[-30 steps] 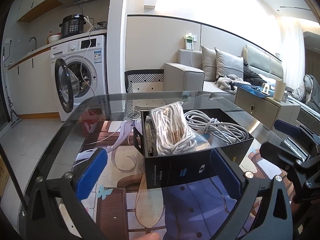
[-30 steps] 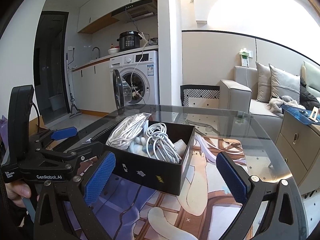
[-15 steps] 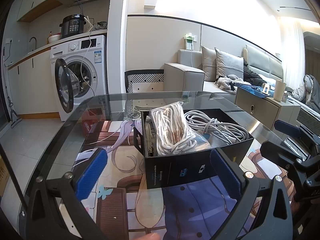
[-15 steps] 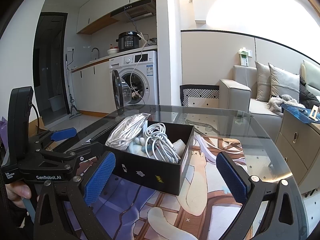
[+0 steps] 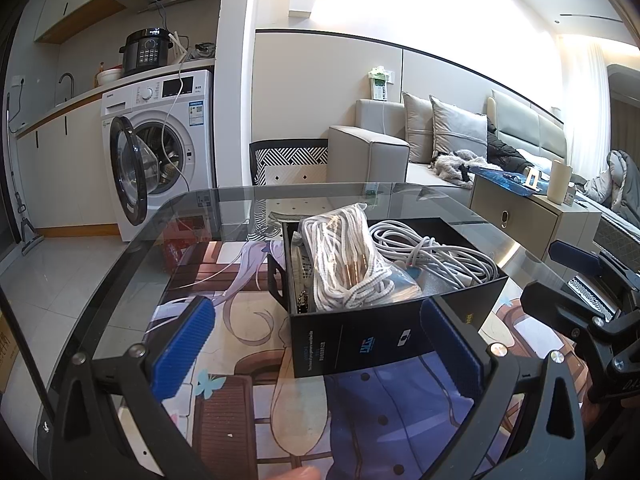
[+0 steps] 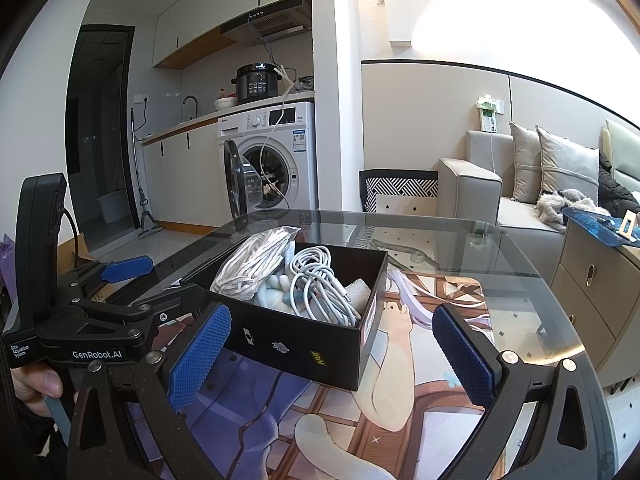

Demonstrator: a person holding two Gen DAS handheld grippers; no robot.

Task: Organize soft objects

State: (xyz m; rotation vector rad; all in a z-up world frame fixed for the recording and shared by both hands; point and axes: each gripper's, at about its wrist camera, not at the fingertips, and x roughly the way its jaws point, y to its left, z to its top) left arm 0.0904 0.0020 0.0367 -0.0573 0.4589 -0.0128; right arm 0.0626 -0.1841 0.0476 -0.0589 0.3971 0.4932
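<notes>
hovering low over the glass table [image 5: 132,248], the left gripper [image 5: 316,344] has its blue pads spread wide with nothing between them, and the right gripper [image 6: 332,344] is spread the same way, empty. just beyond both sits the black box [image 5: 384,336] on an anime-print mat [image 6: 404,384] under the glass. in the box lie a bagged white rope [image 5: 340,264] and a coil of grey-white cable [image 5: 432,252]. the right view alone shows a pale blue soft thing [image 6: 272,292] and a foam block [image 6: 358,292] tucked beside the cable, and the hand [image 6: 36,384] on the left gripper's handle. the left view alone shows the rope's copper tips [image 5: 354,270]. farther off stand a washer [image 6: 276,160] with its door open and a sofa [image 5: 384,152].
</notes>
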